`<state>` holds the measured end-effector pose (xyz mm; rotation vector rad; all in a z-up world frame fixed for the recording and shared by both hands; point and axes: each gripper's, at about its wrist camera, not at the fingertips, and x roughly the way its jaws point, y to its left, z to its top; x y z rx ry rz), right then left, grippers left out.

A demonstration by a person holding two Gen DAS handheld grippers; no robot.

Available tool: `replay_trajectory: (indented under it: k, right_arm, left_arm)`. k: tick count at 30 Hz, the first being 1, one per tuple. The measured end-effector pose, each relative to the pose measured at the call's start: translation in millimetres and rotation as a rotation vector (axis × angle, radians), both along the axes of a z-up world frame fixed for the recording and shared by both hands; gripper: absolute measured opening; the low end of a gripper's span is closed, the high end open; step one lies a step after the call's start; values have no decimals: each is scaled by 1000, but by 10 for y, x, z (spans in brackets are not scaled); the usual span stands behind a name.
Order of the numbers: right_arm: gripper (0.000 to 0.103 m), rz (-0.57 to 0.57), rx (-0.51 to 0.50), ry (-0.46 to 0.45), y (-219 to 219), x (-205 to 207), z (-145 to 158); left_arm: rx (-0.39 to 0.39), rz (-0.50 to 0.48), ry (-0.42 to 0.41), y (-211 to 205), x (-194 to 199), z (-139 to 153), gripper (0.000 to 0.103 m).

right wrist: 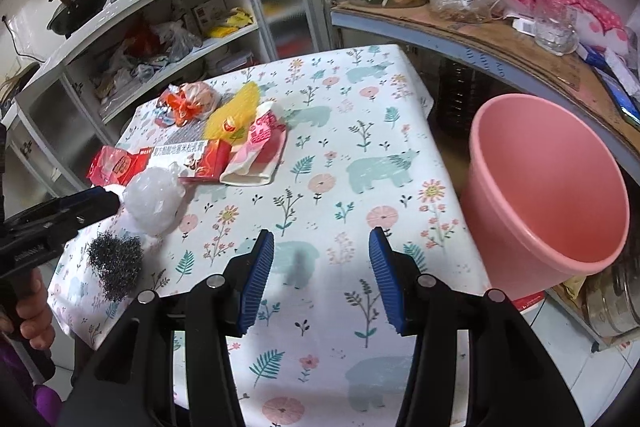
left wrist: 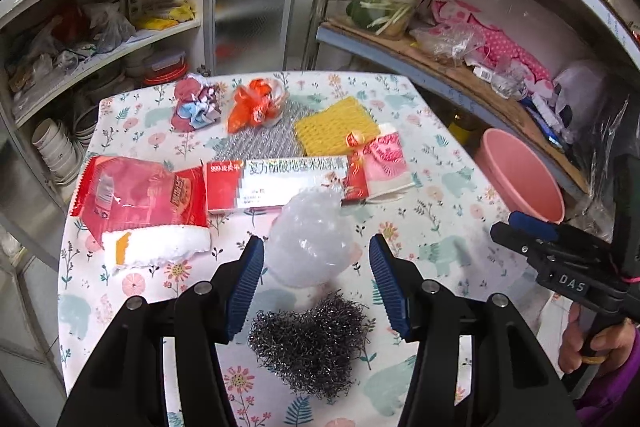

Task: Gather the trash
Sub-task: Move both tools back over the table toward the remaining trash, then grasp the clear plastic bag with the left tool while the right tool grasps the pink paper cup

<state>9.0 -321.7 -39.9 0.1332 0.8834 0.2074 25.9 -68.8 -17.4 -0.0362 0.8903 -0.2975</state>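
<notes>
My left gripper (left wrist: 316,251) stands open low over the floral table (left wrist: 440,195). A crumpled clear plastic ball (left wrist: 308,239) lies between its fingertips, untouched by the pads, and a steel wool scrubber (left wrist: 312,343) lies nearer, between the fingers. Beyond them lie a red-and-white box (left wrist: 280,183), a red wrapper (left wrist: 140,195), a white sponge (left wrist: 156,247), yellow foam netting (left wrist: 336,125) and an orange wrapper (left wrist: 256,105). My right gripper (right wrist: 322,243) is open over bare tablecloth with nothing in it. A pink bucket (right wrist: 548,187) stands off the table's right edge.
An open cupboard (left wrist: 100,39) with bowls and bags stands behind the table on the left. A cluttered cardboard-lined shelf (left wrist: 460,67) runs along the right, above the bucket. The right half of the tablecloth (right wrist: 360,155) carries no objects. A hand (left wrist: 592,343) holds the right gripper.
</notes>
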Motion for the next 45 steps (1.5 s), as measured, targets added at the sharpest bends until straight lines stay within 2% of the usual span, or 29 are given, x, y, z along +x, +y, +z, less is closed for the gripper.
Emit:
replay_trajectory:
  k: [8, 11, 16, 18, 25, 33, 35, 45]
  right_arm:
    - [50, 25, 9, 24, 81, 91, -51]
    - [50, 40, 6, 24, 133, 138, -46]
    - [50, 62, 10, 26, 222, 239, -42]
    - [50, 72, 29, 32, 259, 308, -34]
    - [50, 110, 120, 34, 438, 528, 9]
    - [50, 100, 132, 68, 605, 755, -110]
    - [36, 100, 127, 74, 631, 801, -131]
    - [16, 91, 119, 91, 650, 869, -208]
  left_arm:
    - [13, 1, 7, -56, 135, -132, 54]
    - [3, -2, 13, -44, 167, -166, 46]
    - [-4, -15, 8, -20, 168, -199, 16]
    - [-13, -18, 1, 1, 157, -195, 11]
    - [-46, -11, -8, 110, 128, -181, 8]
    - [-82, 5, -19, 221, 122, -150, 8]
    - [-88, 8, -18, 242, 128, -156, 8]
    - [-96, 12, -14, 259, 150, -175, 8]
